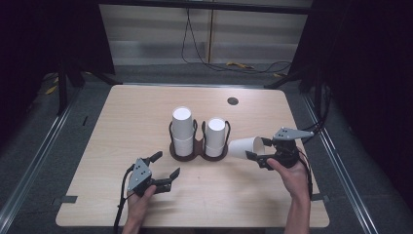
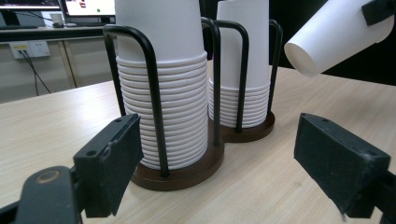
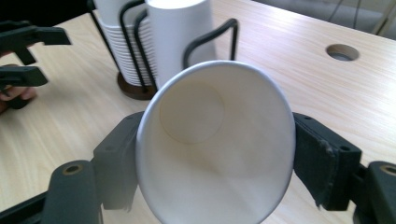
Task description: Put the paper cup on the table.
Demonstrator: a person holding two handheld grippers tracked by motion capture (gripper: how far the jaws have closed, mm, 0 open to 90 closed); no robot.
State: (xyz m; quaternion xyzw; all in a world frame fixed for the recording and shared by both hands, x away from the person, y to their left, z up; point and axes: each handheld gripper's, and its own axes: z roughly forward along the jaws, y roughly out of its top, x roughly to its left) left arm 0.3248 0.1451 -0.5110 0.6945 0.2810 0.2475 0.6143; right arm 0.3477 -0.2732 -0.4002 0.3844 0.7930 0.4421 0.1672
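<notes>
I am holding my right gripper (image 1: 259, 155) above the right part of the table (image 1: 122, 146), its two jaws pinching a single white paper cup (image 1: 242, 146) across the walls near the rim. The cup is lying tilted on its side in the air, base pointing toward the cup holder (image 1: 198, 152) and just beside its right stack; in the right gripper view the open mouth of the paper cup (image 3: 215, 144) is facing the camera, squeezed slightly oval between the black jaws. I am resting my left gripper (image 1: 163, 169) low over the table in front of the holder, jaws spread wide and gripping nothing. The left stack of cups (image 1: 181, 127) and the right stack of cups (image 1: 215, 135) are standing upside down inside the black wire loops of the dark brown holder, the left one taller.
</notes>
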